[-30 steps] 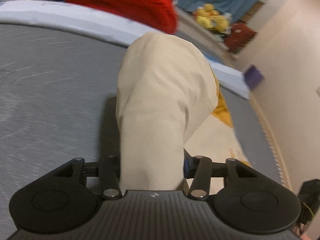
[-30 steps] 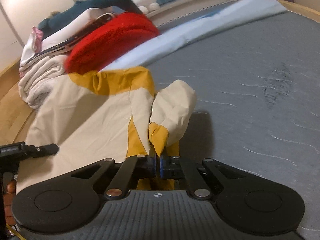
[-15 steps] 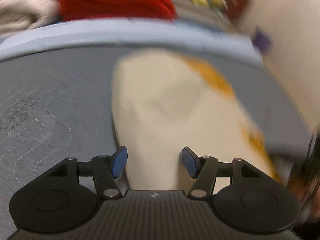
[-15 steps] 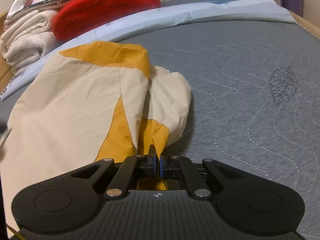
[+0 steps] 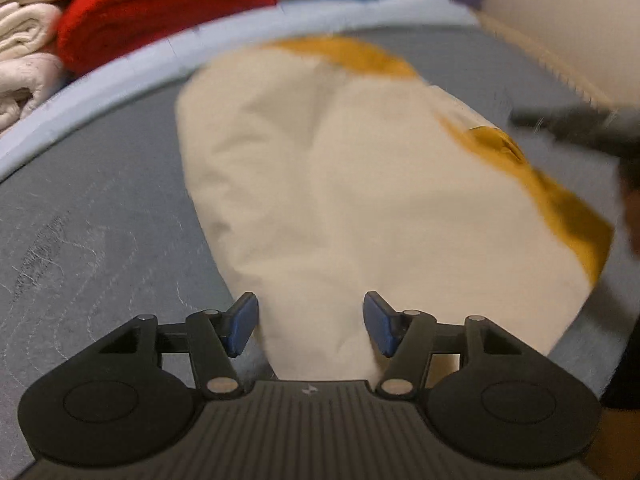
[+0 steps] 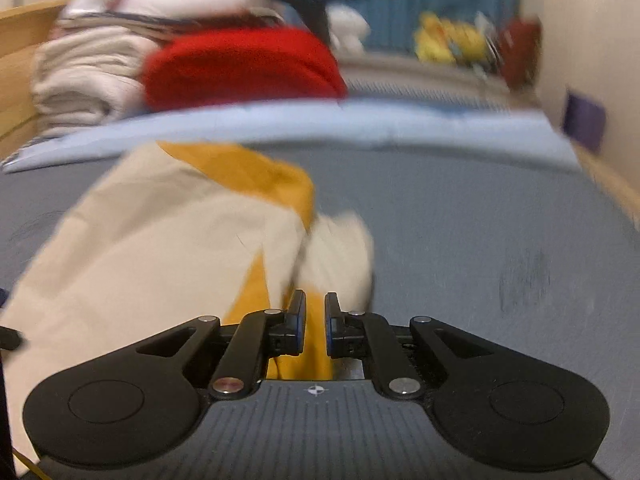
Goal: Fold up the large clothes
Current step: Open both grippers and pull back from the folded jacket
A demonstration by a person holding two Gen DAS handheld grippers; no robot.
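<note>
A cream garment [image 5: 360,200] with mustard-yellow panels lies folded on the grey quilted bed [image 5: 100,220]. My left gripper [image 5: 310,324] is open, its blue pads on either side of the garment's near edge without pinching it. In the right wrist view the same garment [image 6: 160,248] lies left of centre. My right gripper [image 6: 315,322] has its jaws slightly apart over a yellow strip of the garment [image 6: 316,356]; the cloth passes between the pads, not pinched. The right gripper also shows blurred at the right edge of the left wrist view [image 5: 580,128].
A red folded cloth [image 6: 240,68] and a stack of white towels [image 6: 84,76] sit at the far side behind a light blue sheet edge [image 6: 360,124]. A wall [image 6: 580,40] runs along the right. Plush toys [image 6: 452,40] lie far back.
My left gripper opened and let go of the garment, which dropped flat. My right gripper has just parted its jaws from the yellow strip. Both cameras swung.
</note>
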